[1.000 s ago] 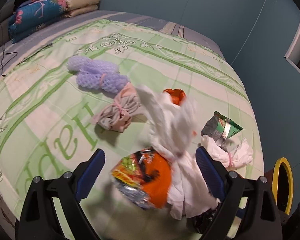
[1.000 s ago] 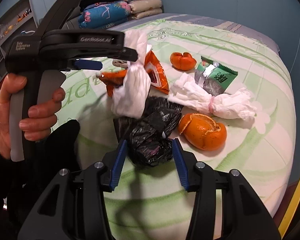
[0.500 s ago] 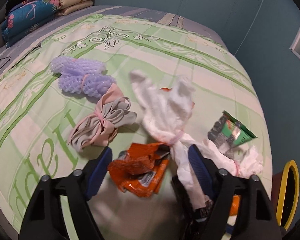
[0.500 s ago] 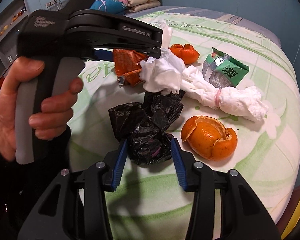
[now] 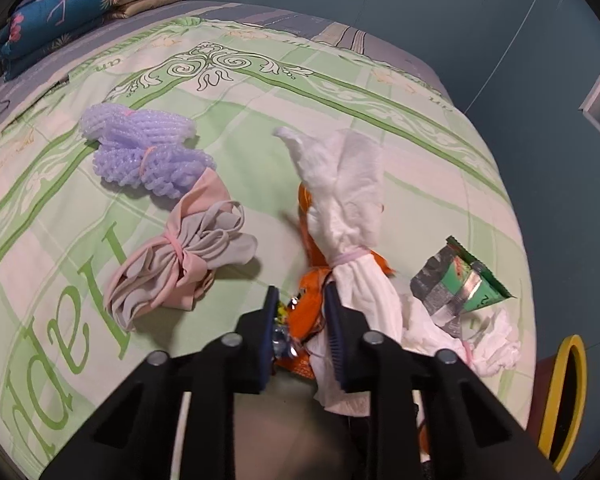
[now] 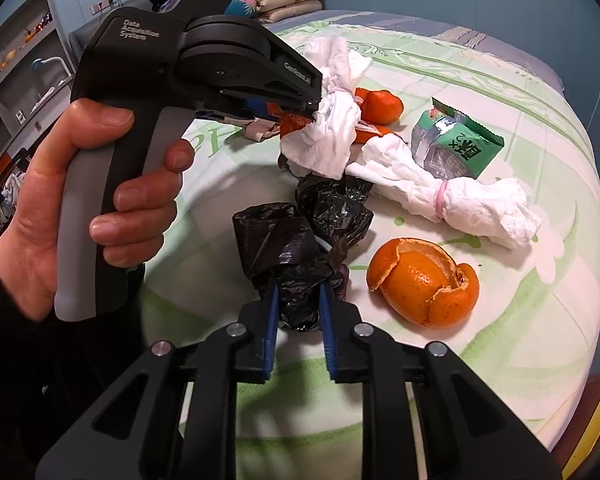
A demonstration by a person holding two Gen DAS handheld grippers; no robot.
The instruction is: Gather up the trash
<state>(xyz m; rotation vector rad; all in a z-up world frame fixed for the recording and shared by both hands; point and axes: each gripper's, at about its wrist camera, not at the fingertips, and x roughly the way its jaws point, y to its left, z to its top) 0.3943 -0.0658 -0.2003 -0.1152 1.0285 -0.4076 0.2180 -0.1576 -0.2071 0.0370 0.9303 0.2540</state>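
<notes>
The left gripper (image 5: 300,312) is closing its jaws on an orange wrapper (image 5: 308,304), half hidden under a white tissue bundle (image 5: 348,216) at 1 o'clock. The right gripper (image 6: 296,300) is closing on a black bag (image 6: 288,248), its bottom hidden; an orange peel (image 6: 424,280) is lying at 3 o'clock.

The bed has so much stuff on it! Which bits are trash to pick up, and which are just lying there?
Trash to collect:
- orange snack wrapper, in the closing left gripper
- black plastic bag, in the closing right gripper
- orange peel
- green packet
- tied white tissue

Just lying about:
- folded blankets
</notes>
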